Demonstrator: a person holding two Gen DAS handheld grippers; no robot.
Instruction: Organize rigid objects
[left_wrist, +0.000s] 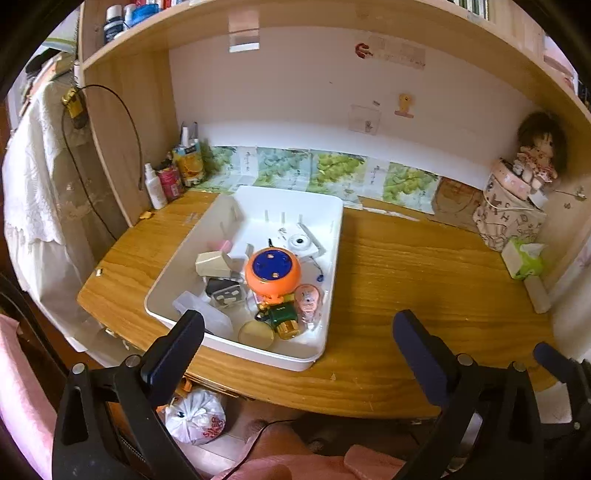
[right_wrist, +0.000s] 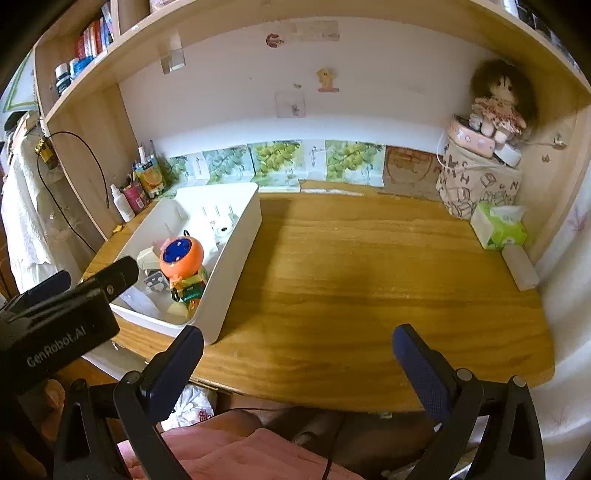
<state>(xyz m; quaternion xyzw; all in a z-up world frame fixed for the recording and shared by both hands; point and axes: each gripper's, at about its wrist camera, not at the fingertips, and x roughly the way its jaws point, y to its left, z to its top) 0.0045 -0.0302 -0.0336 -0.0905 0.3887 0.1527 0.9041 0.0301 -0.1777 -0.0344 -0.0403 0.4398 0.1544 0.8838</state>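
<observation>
The tray (left_wrist: 334, 236) is plain white; the round toy (left_wrist: 272, 271) in it is orange with a blue disc on top. The desk (left_wrist: 413, 266) is honey-brown woodgrain; the tissue pack (right_wrist: 500, 229) is green and white; the back panels (left_wrist: 332, 171) show green leaves.

Left wrist view: left claw (left_wrist: 297, 332) arms cut off by the bottom edge; a second claw's dark finger (left_wrist: 554, 360) enters at the right, its body out of frame. White tray (left_wrist: 334, 258): near wall hides the lower parts of the round gold lid (left_wrist: 256, 334) and the green bottle (left_wrist: 282, 314). Small items under the orange ball toy (left_wrist: 272, 273) overlap; their kinds are unreadable. Stickers on the back wall (left_wrist: 391, 55) too faint to read.

Right wrist view: tray wall (right_wrist: 236, 258) hides most contents. Shelf books (right_wrist: 92, 37) cut by the frame's rim. Bench (right_wrist: 369, 277) near edge partly hidden behind the right claw (right_wrist: 297, 363).
</observation>
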